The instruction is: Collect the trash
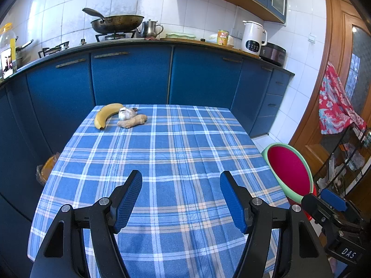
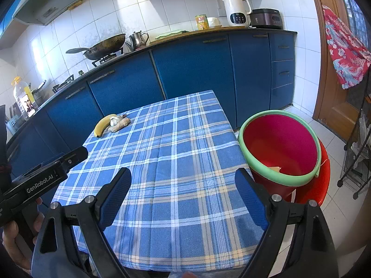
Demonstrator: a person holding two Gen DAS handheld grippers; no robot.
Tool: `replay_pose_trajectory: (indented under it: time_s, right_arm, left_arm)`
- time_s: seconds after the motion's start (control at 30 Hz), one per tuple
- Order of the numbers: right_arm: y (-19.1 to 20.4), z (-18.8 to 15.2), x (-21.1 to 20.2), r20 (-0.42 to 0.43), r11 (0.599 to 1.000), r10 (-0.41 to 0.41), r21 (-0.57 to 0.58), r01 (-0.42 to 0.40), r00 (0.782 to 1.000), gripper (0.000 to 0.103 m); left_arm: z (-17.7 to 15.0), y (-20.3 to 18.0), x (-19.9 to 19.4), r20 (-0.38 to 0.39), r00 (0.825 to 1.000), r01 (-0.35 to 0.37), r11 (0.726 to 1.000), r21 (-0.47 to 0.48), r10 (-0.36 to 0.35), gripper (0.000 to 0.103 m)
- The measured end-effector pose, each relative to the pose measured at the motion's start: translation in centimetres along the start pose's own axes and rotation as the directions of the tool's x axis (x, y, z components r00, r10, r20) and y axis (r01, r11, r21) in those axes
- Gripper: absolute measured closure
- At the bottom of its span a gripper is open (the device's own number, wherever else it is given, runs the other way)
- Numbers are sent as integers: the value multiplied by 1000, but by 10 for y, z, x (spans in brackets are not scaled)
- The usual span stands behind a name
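bare tablecloth (image 1: 176, 153) ahead, bin (image 2: 280, 148) right

Banana (image 1: 105, 115) left of ginger (image 1: 132, 121)

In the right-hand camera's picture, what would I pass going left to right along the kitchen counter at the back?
Oil bottle → wok → metal teapot → yellow can → white electric kettle → dark rice cooker.
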State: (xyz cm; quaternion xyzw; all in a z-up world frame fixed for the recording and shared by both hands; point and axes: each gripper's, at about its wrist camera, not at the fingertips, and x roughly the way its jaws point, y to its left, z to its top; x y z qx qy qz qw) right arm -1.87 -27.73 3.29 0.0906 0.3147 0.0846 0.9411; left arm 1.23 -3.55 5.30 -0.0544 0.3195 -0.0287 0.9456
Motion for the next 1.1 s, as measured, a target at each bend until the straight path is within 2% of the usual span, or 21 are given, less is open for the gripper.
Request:
replay_pose_trajectory:
  time_s: [1.1]
  right_arm:
    - [-1, -1, 1, -2, 1000, -2, -1, 2, 1000, 13]
  left_arm:
    - [-4, -1, 3, -9, 1000, -3, 1000, -1, 3, 32]
